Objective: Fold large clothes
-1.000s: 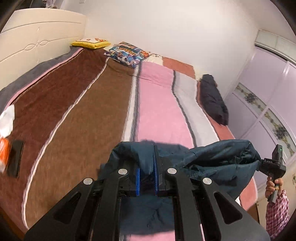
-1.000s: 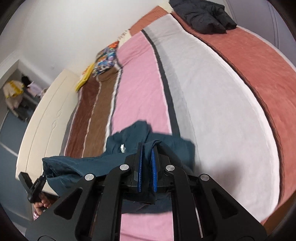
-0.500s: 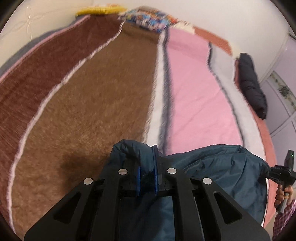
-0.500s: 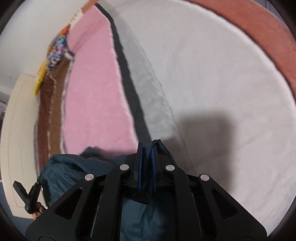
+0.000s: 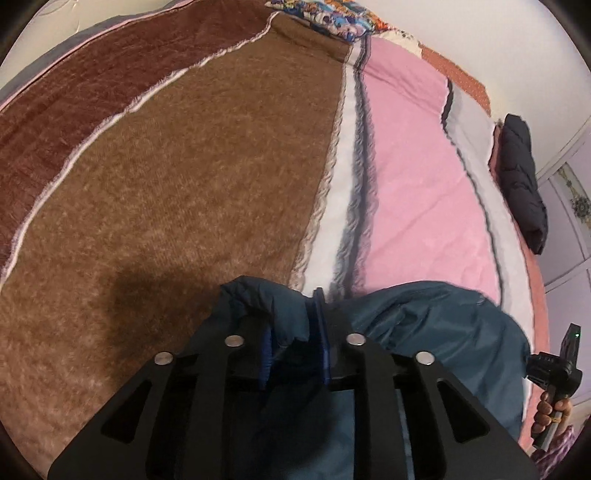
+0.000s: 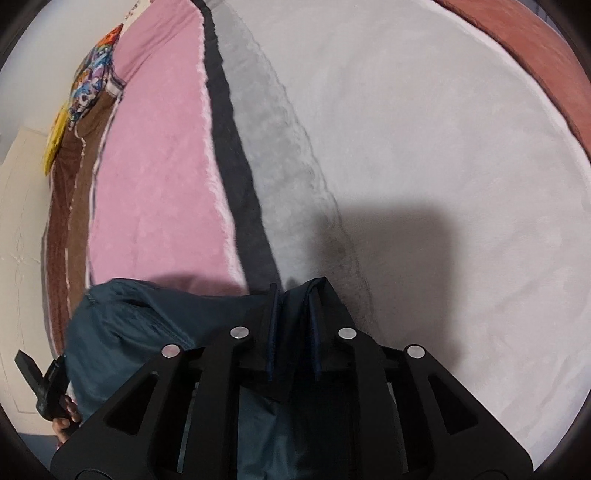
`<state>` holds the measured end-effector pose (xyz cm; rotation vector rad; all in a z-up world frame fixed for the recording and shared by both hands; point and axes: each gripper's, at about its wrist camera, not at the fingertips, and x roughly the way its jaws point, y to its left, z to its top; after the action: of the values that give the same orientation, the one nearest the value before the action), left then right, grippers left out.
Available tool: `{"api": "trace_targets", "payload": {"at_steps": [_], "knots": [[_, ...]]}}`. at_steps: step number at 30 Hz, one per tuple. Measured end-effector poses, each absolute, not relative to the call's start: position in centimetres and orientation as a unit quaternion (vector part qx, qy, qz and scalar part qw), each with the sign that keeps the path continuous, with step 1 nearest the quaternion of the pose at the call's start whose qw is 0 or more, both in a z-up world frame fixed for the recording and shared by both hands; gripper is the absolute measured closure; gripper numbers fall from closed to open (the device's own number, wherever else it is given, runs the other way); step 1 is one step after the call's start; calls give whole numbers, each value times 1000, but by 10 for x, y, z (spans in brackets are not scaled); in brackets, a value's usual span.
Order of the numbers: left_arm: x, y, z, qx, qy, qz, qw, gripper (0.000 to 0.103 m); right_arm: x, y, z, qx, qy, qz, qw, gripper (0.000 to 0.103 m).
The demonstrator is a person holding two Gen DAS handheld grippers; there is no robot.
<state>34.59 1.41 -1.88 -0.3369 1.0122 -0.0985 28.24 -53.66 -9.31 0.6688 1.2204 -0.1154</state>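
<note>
A large teal padded jacket (image 5: 436, 332) is stretched between both grippers, low over the striped bed blanket (image 5: 184, 177). My left gripper (image 5: 295, 325) is shut on one end of the jacket, over the brown stripe. My right gripper (image 6: 293, 306) is shut on the other end (image 6: 147, 325), over the grey stripe (image 6: 424, 155). The right gripper and the hand holding it show at the right edge of the left wrist view (image 5: 554, 373). The left one shows at the lower left of the right wrist view (image 6: 40, 391). The jacket's lower part is hidden under the grippers.
A dark folded jacket (image 5: 524, 177) lies at the far right edge of the bed. Patterned pillows (image 5: 332, 18) and a yellow one (image 6: 55, 140) sit at the head. A white headboard (image 6: 18, 229) and a wardrobe (image 5: 569, 192) flank the bed.
Both grippers have dropped lower and tilted down toward the blanket, carrying the teal jacket forward over the bed. The blanket now fills both views; both grips held.
</note>
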Motion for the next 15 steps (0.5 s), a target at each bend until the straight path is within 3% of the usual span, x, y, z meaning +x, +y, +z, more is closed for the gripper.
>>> {"api": "trace_targets", "payload": {"at_steps": [1, 4, 6, 7, 9, 10, 13, 15], "knots": [[343, 15, -12, -162, 478, -51, 862, 75, 282, -538, -86, 312, 559, -49, 767, 80], [335, 15, 10, -158, 467, -65, 868, 69, 277, -547, -65, 332, 541, -39, 772, 54], [328, 15, 22, -156, 460, -68, 872, 66, 267, -556, -42, 332, 511, -53, 791, 47], [328, 15, 26, -154, 456, -68, 874, 65, 263, -561, -33, 340, 498, -50, 797, 46], [326, 12, 37, -131, 436, -49, 889, 47, 258, -569, -20, 355, 482, -56, 799, 45], [324, 12, 43, -121, 415, -41, 901, 44, 254, -570, -13, 355, 475, -62, 802, 45], [318, 4, 60, -73, 384, -21, 920, 43, 242, -545, 6, 288, 478, -50, 828, 46], [304, -9, 67, -30, 377, -32, 925, 43, 227, -506, 16, 192, 481, -29, 855, 57]]}}
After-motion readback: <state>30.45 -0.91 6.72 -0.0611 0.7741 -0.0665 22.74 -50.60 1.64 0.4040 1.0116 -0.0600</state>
